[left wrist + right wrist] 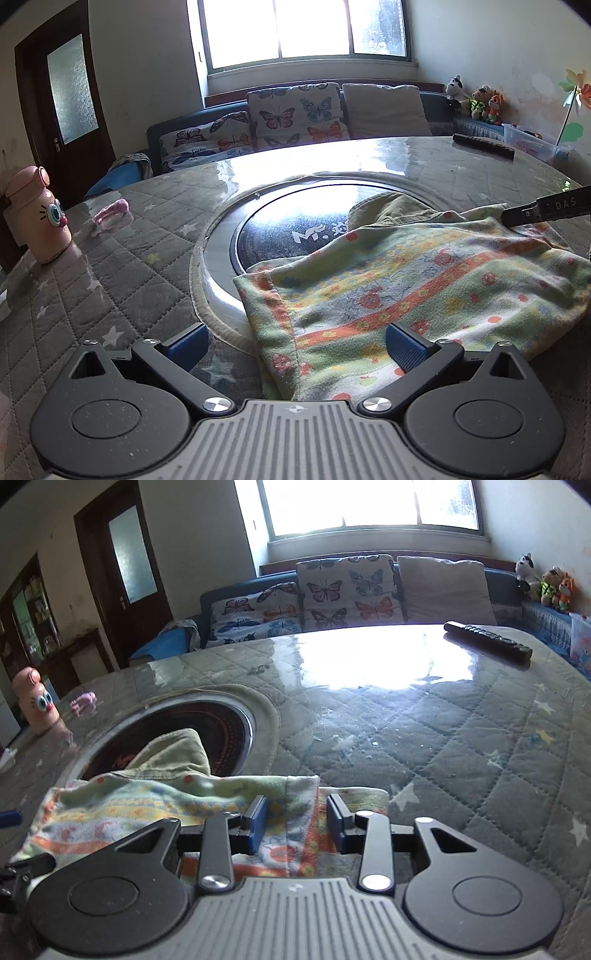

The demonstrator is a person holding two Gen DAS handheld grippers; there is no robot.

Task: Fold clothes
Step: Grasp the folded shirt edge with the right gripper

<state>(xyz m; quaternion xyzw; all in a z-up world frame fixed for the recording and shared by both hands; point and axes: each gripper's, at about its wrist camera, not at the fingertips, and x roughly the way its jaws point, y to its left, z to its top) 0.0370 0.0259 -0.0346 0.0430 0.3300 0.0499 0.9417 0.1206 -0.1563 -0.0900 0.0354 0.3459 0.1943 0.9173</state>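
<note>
Blue pads on my left gripper [295,345] stand wide apart, low over the near end of the printed garment [424,280]; the right pad rides above the cloth, the left pad hangs over the quilted table cover [122,266], and the garment's hemmed corner lies between them. Nothing is pinched there.

My right gripper [296,821] is set narrower, its pads [258,819] either side of a raised fold at the garment's [147,805] far-right edge. A gap shows on both sides of that fold, so I judge it is not yet clamped, though I cannot be sure the cloth is free of the pads.

Outward from both: the garment lies across the table in front of me, its long axis running from my left tongs up and rightward toward my right tongs, which enter the left view from the right edge. An olive ribbed piece [177,753] pokes out beyond it onto the dark round hob [295,229].

So each gripper sits at one end of the same long edge. As I judge it, the fold turns on closing both there, then carrying that edge over together.
</note>
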